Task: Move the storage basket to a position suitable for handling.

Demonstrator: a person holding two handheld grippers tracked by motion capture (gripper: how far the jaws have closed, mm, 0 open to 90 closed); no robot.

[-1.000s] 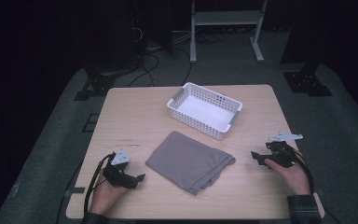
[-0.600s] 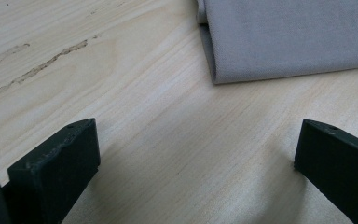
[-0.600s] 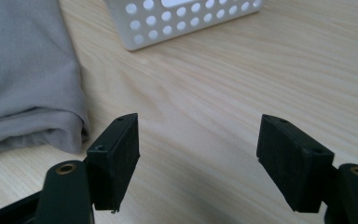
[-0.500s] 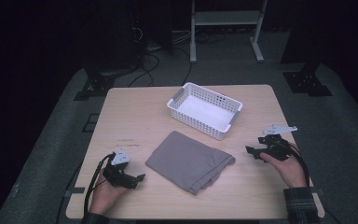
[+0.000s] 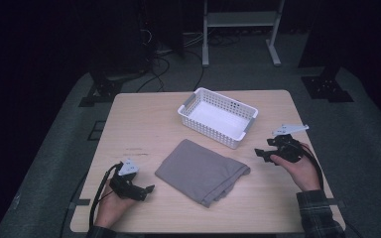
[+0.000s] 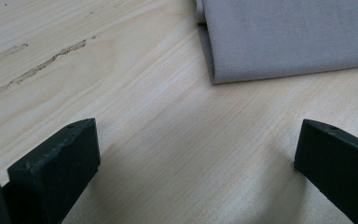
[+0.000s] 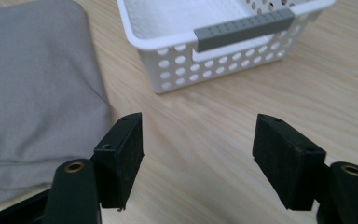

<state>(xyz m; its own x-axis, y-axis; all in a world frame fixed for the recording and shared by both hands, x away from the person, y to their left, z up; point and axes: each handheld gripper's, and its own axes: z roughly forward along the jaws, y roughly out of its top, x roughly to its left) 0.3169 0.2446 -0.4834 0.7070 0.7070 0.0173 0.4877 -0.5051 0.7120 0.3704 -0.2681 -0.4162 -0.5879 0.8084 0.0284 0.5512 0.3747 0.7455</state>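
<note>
High view: the folded grey cloth (image 5: 202, 171) lies flat mid-tabletop (image 5: 144, 124), just in front of the white basket (image 5: 218, 117). The right hand-held gripper (image 5: 261, 154) has lifted and slid in toward the cloth's right edge since a second ago, while the left hand-held gripper (image 5: 149, 190) hasn't budged.

Left gripper view: jaws wide, nothing between them, cloth corner (image 6: 284, 37) a little ahead.

Right gripper view: jaws have just been closing a bit but are apart over bare wood (no cloth between them yet), cloth (image 7: 32, 84) at left. Looks like a grab is coming, probably to bin it.
</note>
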